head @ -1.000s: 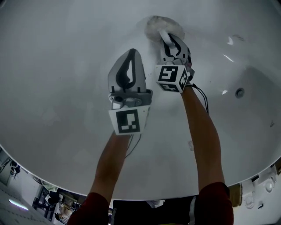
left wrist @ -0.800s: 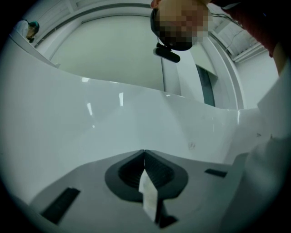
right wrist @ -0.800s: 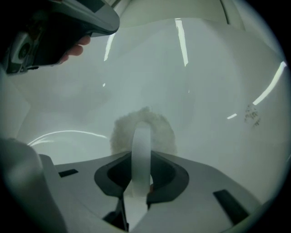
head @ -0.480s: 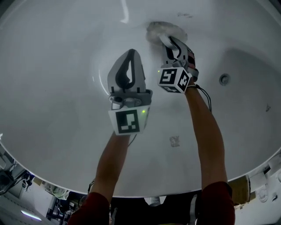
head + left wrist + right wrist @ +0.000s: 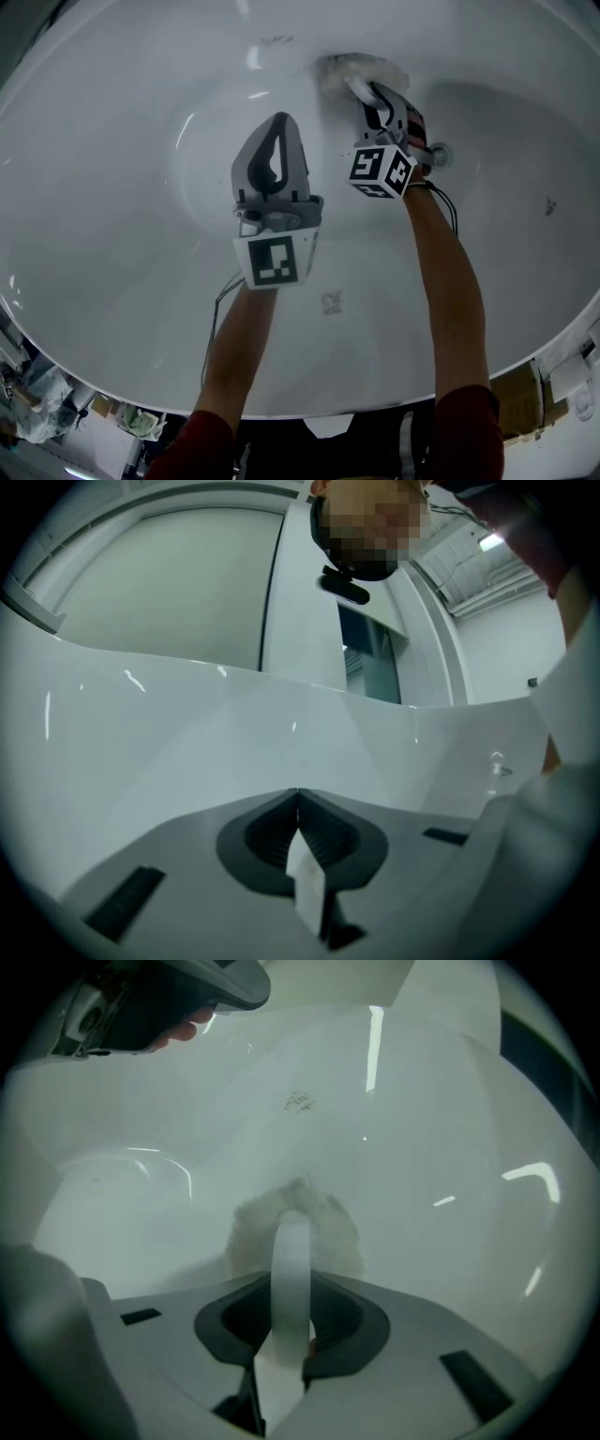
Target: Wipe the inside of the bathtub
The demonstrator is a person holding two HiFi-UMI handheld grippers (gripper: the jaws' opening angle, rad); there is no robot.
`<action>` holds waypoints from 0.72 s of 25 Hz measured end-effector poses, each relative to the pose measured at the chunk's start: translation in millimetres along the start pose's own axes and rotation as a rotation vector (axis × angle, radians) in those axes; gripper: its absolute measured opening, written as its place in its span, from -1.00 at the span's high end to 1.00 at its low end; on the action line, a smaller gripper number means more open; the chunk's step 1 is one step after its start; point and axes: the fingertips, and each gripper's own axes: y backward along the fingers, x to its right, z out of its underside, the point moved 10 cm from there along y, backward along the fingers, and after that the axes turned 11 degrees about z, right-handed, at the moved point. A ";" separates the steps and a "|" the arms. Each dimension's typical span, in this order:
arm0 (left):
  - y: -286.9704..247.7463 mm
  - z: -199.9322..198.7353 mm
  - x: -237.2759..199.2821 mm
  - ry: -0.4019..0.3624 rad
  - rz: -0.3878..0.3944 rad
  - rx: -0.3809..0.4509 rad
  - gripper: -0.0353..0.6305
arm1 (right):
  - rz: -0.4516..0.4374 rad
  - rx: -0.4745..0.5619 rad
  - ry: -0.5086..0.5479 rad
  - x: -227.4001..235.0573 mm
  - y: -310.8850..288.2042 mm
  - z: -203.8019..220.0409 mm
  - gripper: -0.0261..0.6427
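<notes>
Right gripper [image 5: 371,96] clamped on the white loop handle [image 5: 290,1265] of a fluffy pad [image 5: 343,67], which is pressed against the bathtub [image 5: 112,187] inner wall. Left gripper [image 5: 277,127] jaws closed together, nothing between them (it hangs just beside the right).
</notes>
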 end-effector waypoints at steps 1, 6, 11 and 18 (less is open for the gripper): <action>-5.9 -0.3 7.3 -0.002 0.005 -0.002 0.85 | 0.008 -0.007 -0.001 9.5 0.6 9.1 0.64; -38.0 -2.4 41.2 0.007 0.031 0.012 0.85 | 0.071 -0.057 -0.039 59.1 1.9 57.3 0.64; -62.3 -4.1 75.1 -0.005 0.079 0.013 0.85 | 0.132 -0.097 -0.150 98.3 12.7 92.8 0.64; -78.8 -14.7 110.1 -0.022 0.132 0.010 0.85 | 0.226 -0.172 -0.364 125.0 35.8 115.0 0.64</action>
